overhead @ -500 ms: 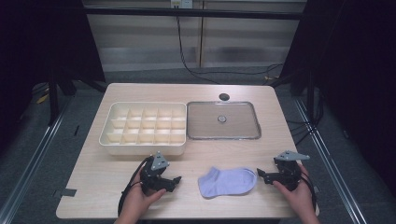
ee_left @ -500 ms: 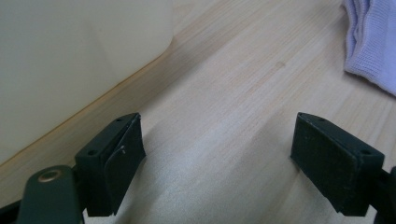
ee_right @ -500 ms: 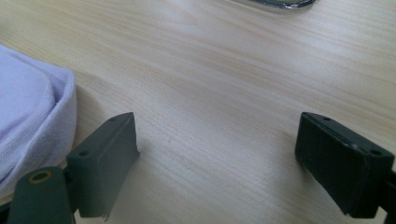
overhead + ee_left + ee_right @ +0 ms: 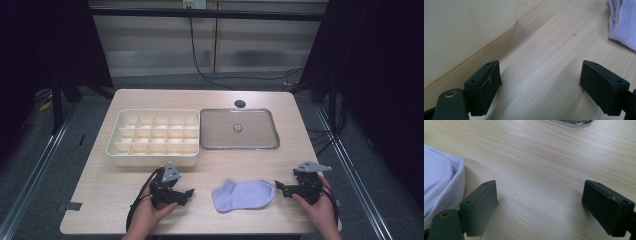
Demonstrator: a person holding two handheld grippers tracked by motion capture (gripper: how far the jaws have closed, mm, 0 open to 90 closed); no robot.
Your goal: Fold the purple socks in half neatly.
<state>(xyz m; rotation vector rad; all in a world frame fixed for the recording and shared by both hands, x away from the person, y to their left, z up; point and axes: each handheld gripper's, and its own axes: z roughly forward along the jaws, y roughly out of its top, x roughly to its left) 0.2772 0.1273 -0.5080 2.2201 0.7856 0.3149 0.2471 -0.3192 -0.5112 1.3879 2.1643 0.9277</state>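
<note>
Sock (image 4: 243, 194) lies flat on the table (image 4: 100, 190) in the high view, between the two grippers: the left gripper (image 4: 188, 192) rests just off its toe end and the right gripper (image 4: 279, 188) just off its cuff end, neither touching it. Each gripper sits low on the wood in a hand (image 4: 150, 212), both pointing inward at the sock. Beyond the left gripper stands a cream tray (image 4: 116, 148) split into small compartments, and beyond the right gripper, farther back, lies a clear lid (image 4: 239, 144) with a small knob at its middle. Left gripper view: the jaws stand wide apart with only bare wood between them; the sock (image 4: 622, 21) shows ahead and off past the right-hand jaw, well clear of it, and the tray wall (image 4: 461, 30) rises ahead past the left-hand jaw. Right gripper view: the jaws again stand wide with nothing between them; the sock (image 4: 439, 182) lies just outside the left-hand jaw, close beside it, and the lid edge (image 4: 574, 122) shows far ahead.
</note>
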